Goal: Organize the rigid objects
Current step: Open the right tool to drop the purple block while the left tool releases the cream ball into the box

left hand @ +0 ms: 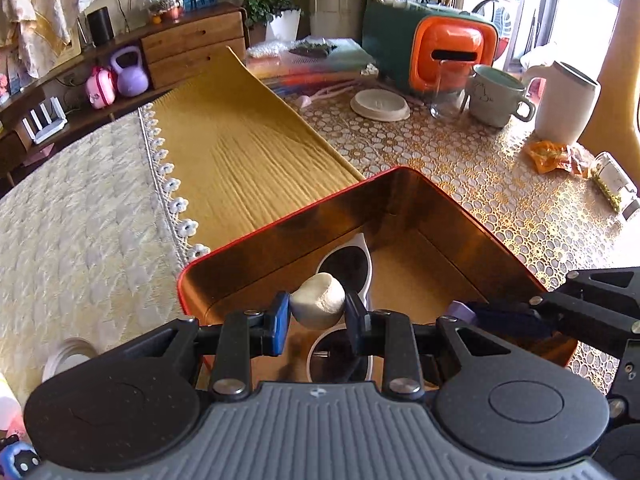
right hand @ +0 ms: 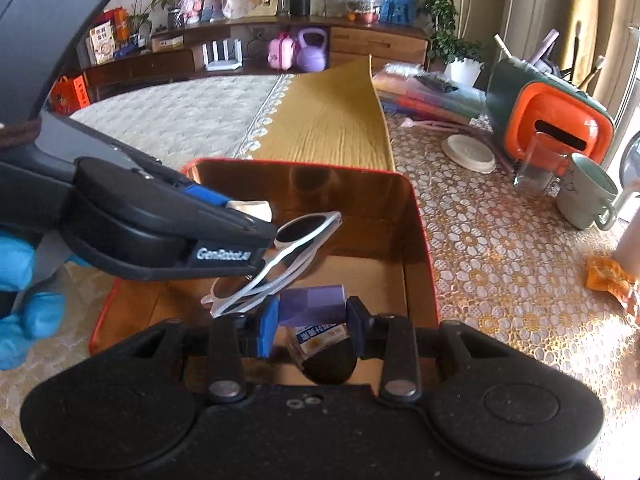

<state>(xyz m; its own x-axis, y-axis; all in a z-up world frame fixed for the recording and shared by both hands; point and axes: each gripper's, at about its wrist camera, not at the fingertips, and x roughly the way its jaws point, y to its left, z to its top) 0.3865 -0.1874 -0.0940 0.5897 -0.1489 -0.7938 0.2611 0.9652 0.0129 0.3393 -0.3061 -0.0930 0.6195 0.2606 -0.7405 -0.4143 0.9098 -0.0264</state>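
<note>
Stone and purple box held over the open red tin.

Left gripper (left hand: 317,316) is clamped on a pale rounded stone (left hand: 318,300); right gripper (right hand: 312,322) is clamped on a small purple box (right hand: 312,304). Both hang just above the red tin (left hand: 280,220), whose gold inside holds white-framed sunglasses (right hand: 280,256), lying partly under the left gripper. A blue-gloved hand (right hand: 20,300) grips the left tool. The tin sits on a lace-patterned tablecloth (left hand: 480,168), beside a yellow cloth (left hand: 240,152). Well behind stand a mug (left hand: 496,96), a white lid (left hand: 380,105) and an orange-fronted container (left hand: 448,52).
</note>
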